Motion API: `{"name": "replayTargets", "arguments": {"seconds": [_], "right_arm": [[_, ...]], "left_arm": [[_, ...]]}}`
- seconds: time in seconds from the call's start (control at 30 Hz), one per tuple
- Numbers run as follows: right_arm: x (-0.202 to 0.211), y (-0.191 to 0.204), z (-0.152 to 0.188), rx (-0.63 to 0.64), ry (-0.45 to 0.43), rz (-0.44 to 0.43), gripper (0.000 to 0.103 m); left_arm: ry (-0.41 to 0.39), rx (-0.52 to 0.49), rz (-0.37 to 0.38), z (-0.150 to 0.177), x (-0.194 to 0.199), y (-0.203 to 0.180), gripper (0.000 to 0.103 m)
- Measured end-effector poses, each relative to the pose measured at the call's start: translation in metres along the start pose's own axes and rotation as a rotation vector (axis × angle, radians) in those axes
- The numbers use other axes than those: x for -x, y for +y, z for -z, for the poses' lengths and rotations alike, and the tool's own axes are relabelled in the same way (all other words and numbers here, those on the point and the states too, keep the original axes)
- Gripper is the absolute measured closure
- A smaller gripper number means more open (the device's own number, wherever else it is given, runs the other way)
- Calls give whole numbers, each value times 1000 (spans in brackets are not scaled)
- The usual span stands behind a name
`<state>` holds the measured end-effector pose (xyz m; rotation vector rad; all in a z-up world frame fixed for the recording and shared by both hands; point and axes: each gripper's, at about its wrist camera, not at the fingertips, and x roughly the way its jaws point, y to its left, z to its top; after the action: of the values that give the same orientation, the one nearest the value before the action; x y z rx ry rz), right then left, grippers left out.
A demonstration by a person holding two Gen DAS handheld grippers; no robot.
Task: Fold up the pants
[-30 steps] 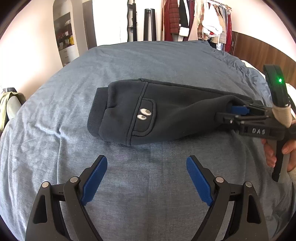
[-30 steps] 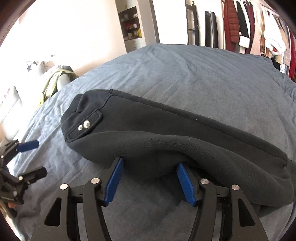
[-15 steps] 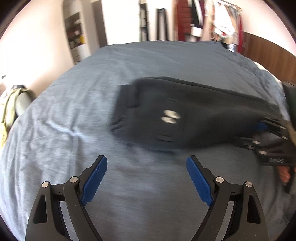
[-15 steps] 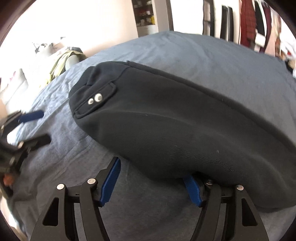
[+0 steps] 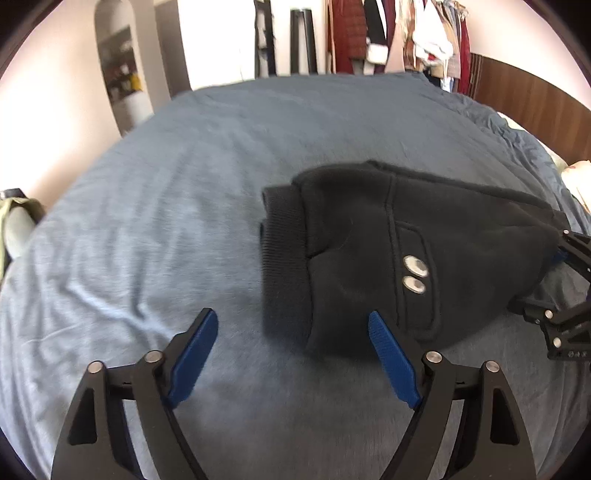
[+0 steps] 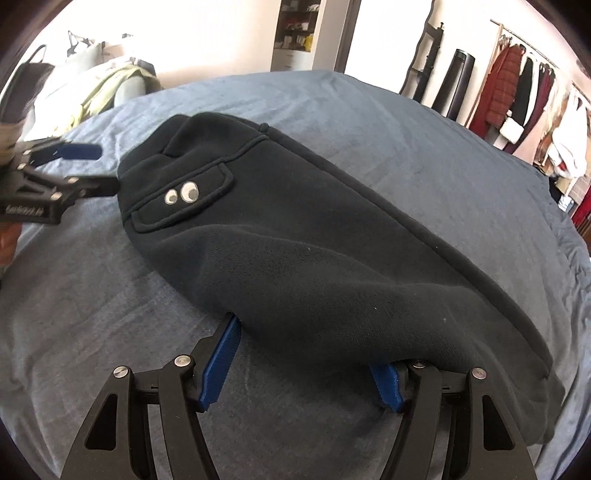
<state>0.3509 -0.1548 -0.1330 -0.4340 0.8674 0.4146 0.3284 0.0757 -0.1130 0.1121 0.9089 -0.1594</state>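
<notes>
Black folded pants (image 5: 424,240) lie on the blue bedspread (image 5: 166,192), ribbed waistband to the left and a pocket flap with two snaps (image 5: 413,273) facing up. My left gripper (image 5: 291,317) hovers at the waistband end; its jaws are closing, the pants' near corner lies between them, and the pads do not press on it. In the right wrist view the pants (image 6: 332,240) run across the frame. My right gripper (image 6: 314,354) stands wide at their near edge, with the cloth draped over its fingertips and hiding them. The left gripper (image 6: 109,168) shows at the waistband end.
A clothes rack (image 5: 406,33) and dark stands (image 5: 295,40) line the far wall. The wooden headboard (image 5: 528,96) bounds the bed on the right. A chair with a greenish garment (image 6: 110,85) stands beyond the bed's left side. Bare bedspread surrounds the pants.
My left gripper has travelled to the waistband end and its jaws have narrowed. My right gripper has rolled and pushed forward, so the pants' edge now covers its fingertips.
</notes>
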Motion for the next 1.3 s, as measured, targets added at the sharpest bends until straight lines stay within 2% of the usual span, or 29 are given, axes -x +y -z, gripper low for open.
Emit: {"name": "replayTargets", "arguments": {"seconds": [0.07,0.1,0.23,0.4,0.63,0.93,1.2,1.3], "right_arm": [[-2,0,-1,12,19,5,35],[-2,-1,0,16,27,5,35],[-4,-1,1,24,49,-2,35],[-1,-1,5,17,73,-55,35],[1,-10,2,-28,96,-166,36],[-4,-17,-19,-40,142,-264,36],[-4,-15,-36,-25,191,-336,36],[-7,-5,-30,9,241,-376,36]], "left_arm": [[52,16,56,-4,-17,1,39],[68,23,83,-5,-21,0,54],[93,13,33,-14,-16,-5,64],[69,-69,-84,-43,1,-16,66],[73,-154,-231,-88,-16,-32,67],[92,-171,-295,-120,-49,-31,67],[99,-187,-323,-131,-68,-30,67],[94,-200,-318,-128,-66,-33,67]]}}
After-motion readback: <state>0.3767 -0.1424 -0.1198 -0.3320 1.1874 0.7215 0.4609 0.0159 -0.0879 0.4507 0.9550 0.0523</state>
